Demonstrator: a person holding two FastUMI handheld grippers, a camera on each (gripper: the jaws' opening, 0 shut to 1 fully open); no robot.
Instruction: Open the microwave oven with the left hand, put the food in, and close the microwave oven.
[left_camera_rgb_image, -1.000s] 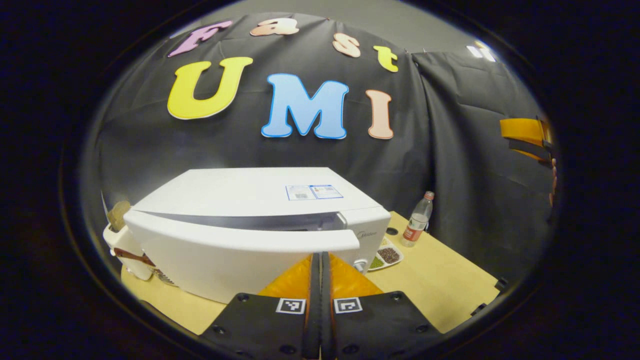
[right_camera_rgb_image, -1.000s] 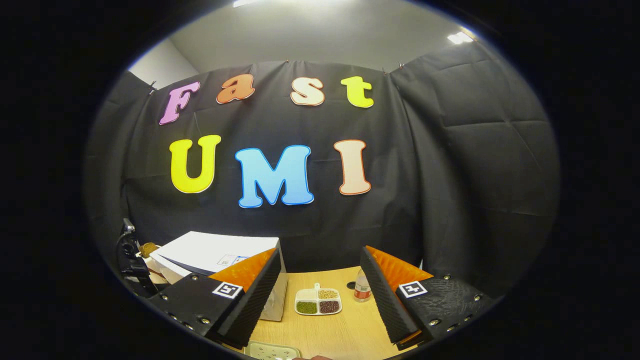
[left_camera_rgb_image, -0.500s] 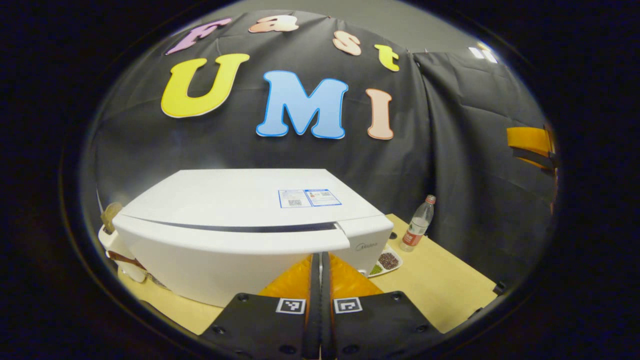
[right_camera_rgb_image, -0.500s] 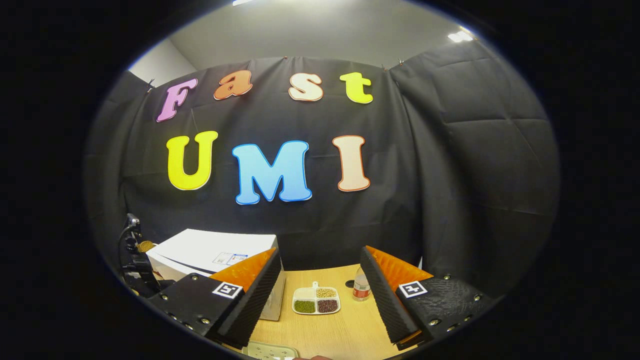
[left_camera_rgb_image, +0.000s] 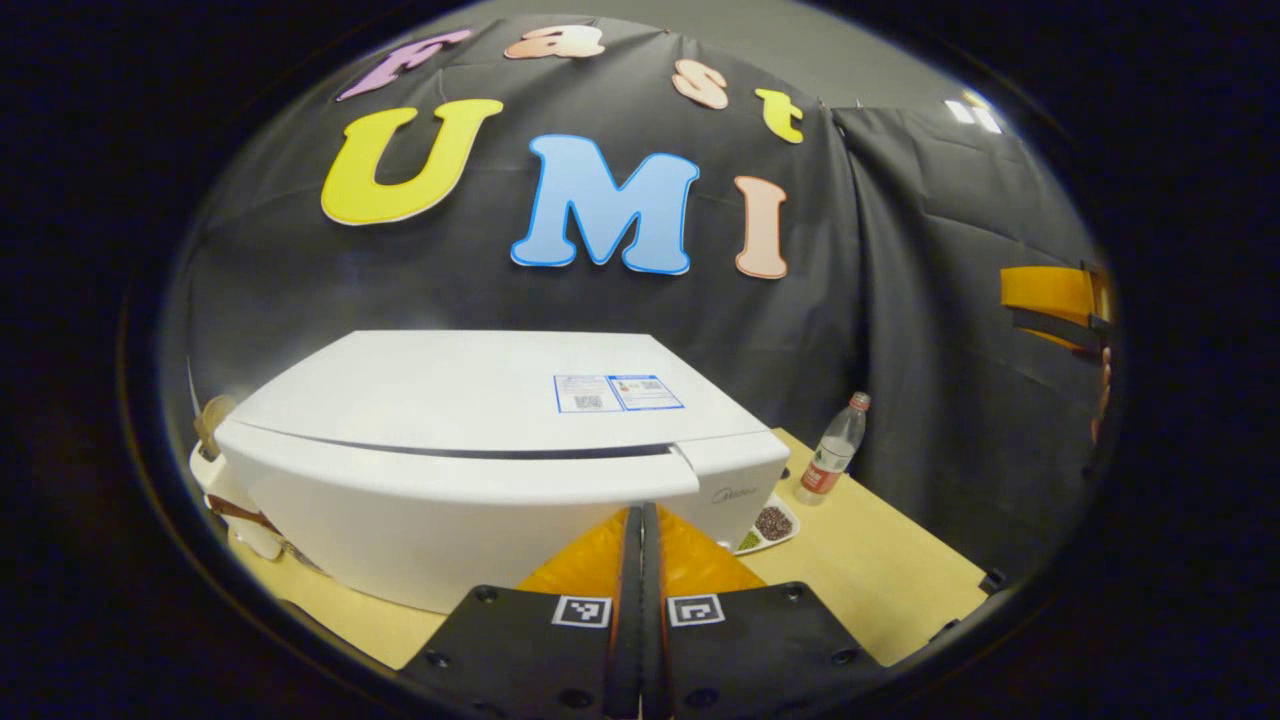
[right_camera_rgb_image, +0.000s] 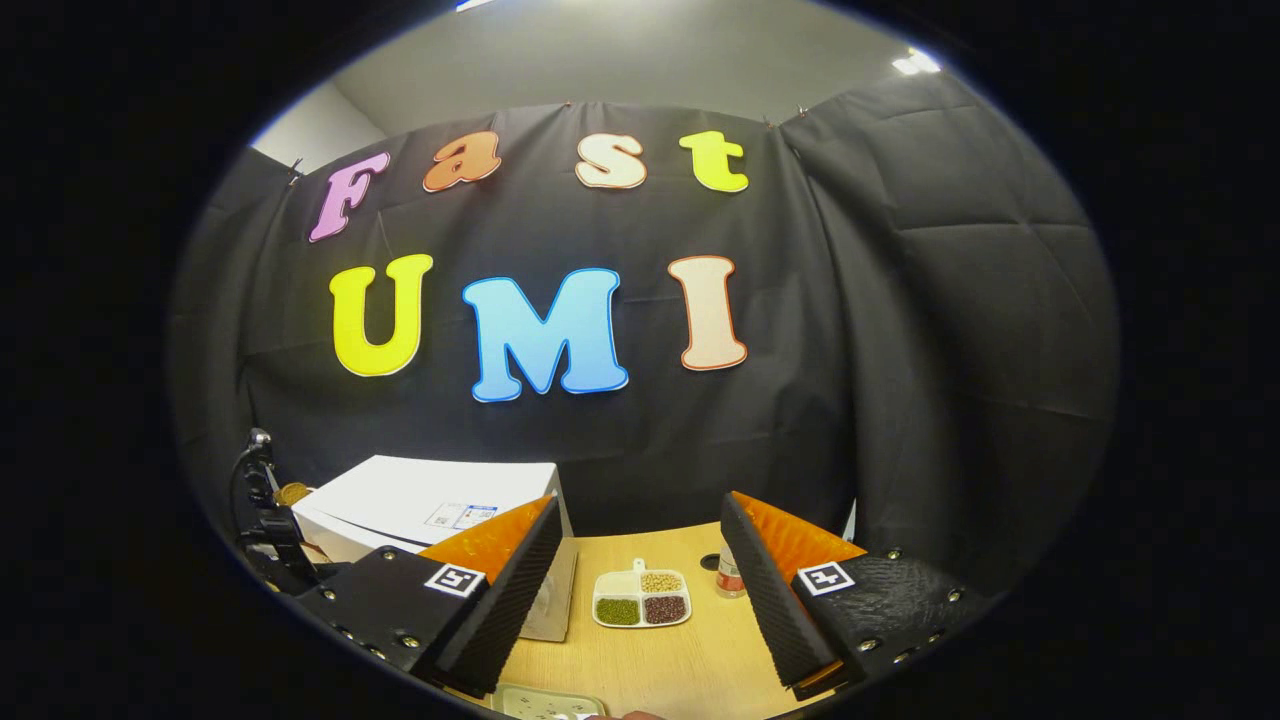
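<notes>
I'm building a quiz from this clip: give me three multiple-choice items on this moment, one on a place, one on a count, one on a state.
1. Where does the bottle stand?
A. on the microwave
B. on the table, right of the microwave
C. inside the tray

2. How many compartments does the tray show?
A. three
B. one
C. six

3. How does the right gripper stand?
A. shut on the bottle
B. shut on nothing
C. open

Answers: 1 B, it stands on the table beside the microwave. 2 A, three fillings show. 3 C, a wide gap parts its fingers.
</notes>
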